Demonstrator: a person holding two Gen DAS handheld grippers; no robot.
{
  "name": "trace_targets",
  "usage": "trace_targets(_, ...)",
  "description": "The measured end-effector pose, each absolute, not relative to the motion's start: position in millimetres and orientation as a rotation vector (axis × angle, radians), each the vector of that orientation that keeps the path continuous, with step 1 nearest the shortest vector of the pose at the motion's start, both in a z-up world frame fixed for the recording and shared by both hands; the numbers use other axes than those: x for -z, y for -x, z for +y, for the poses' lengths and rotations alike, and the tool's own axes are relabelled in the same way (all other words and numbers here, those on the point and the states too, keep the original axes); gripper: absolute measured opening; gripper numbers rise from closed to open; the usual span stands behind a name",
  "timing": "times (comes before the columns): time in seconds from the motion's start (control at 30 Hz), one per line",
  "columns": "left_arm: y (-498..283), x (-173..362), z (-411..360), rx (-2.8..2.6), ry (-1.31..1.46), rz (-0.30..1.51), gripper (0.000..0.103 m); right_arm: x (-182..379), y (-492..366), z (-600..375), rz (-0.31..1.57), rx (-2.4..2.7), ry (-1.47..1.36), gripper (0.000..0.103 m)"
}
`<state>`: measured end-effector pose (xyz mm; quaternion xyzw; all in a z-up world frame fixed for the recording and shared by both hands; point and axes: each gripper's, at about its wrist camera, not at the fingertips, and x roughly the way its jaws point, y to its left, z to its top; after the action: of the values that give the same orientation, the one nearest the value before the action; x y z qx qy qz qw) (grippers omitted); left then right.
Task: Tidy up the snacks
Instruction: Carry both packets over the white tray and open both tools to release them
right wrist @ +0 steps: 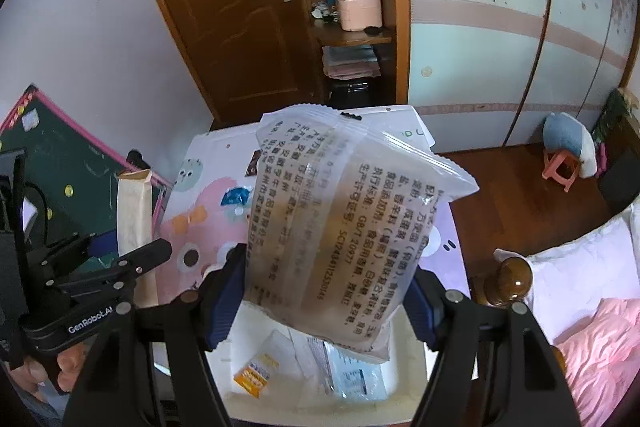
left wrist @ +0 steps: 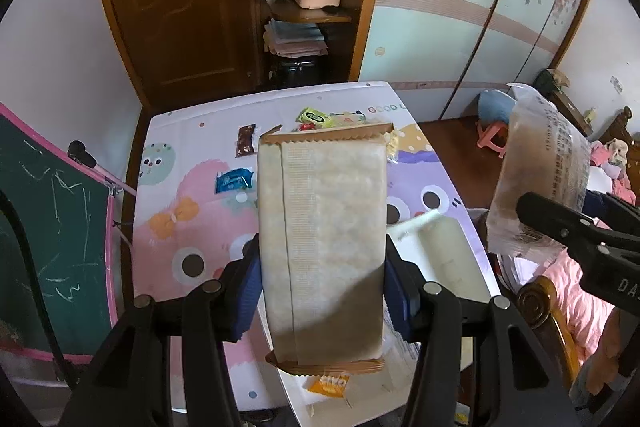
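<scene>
Right gripper [right wrist: 324, 301] fingers clamp clear snack packet [right wrist: 340, 227] above white bin [right wrist: 404, 359].

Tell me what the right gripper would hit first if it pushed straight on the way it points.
Probably the white bin under it: the right gripper, shut on a clear packet, points steeply down over the bin's opening. Depth is unclear; the packets inside may come first.

A tan snack pack [left wrist: 324, 247] is standing upright between the left hand-held gripper [left wrist: 322, 291] pads; a clear printed pack [right wrist: 340, 239] is tilting in the right hand-held gripper [right wrist: 324, 303].
</scene>
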<state>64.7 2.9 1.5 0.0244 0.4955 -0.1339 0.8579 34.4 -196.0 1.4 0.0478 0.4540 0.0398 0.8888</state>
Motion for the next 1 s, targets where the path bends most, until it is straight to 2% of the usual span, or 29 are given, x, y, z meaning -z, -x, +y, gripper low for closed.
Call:
trace_targets(0.5, -8.7, 49.2, -9.4, 0.244, -0.108, 1.073, 0.052, 64.8, -5.0, -193.0, 1.116, -0.119, -0.032, 0.071)
trace_targets(1.0, -3.5, 132.1, -25.1, 0.276, -0.1, 1.32, 0.052, 134.5, 2.5, -181.8, 1.306, -0.133, 0.031, 0.071)
